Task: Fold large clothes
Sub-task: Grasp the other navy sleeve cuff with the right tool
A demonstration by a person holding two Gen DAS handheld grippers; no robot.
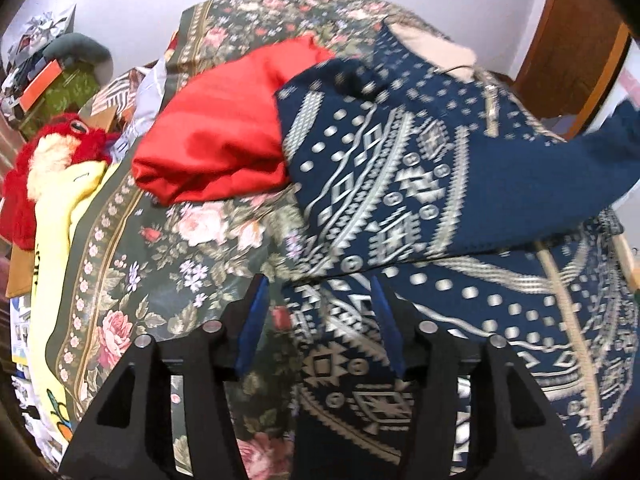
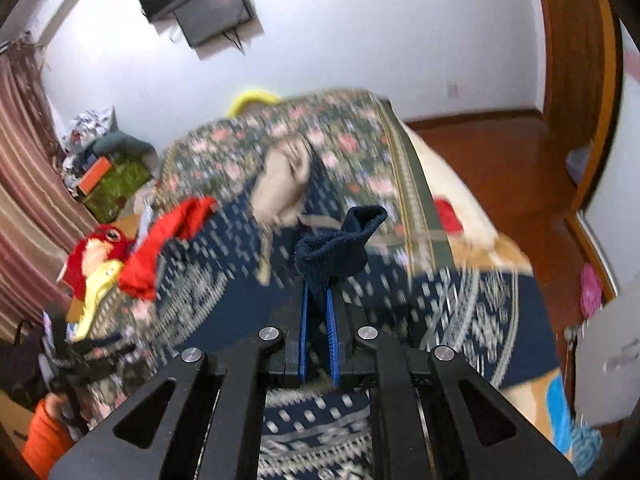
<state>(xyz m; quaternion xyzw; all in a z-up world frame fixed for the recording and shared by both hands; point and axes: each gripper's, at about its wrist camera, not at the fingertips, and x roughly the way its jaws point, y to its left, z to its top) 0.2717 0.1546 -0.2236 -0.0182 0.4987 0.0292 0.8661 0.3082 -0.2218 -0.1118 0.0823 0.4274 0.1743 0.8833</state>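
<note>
navy patterned sweater [image 1: 400, 168] spread on the floral bed [image 1: 168, 248], sleeve stretching off to the right, collar at far end. right tool [image 2: 319, 300] pinching the ribbed navy cuff [image 2: 340, 248]. left tool [image 1: 320, 300] spread wide over the sweater's edge, holding nothing. red cloth [image 1: 212, 136] beside sweater.

Navy sweater [image 1: 400, 184] with white geometric pattern sprawls across the floral bedspread [image 1: 168, 248], one sleeve [image 1: 580, 168] lifted off the bedspread toward the right. Its ribbed navy cuff [image 2: 336, 248] stands bunched above the bedspread, pattern blurred.
</note>
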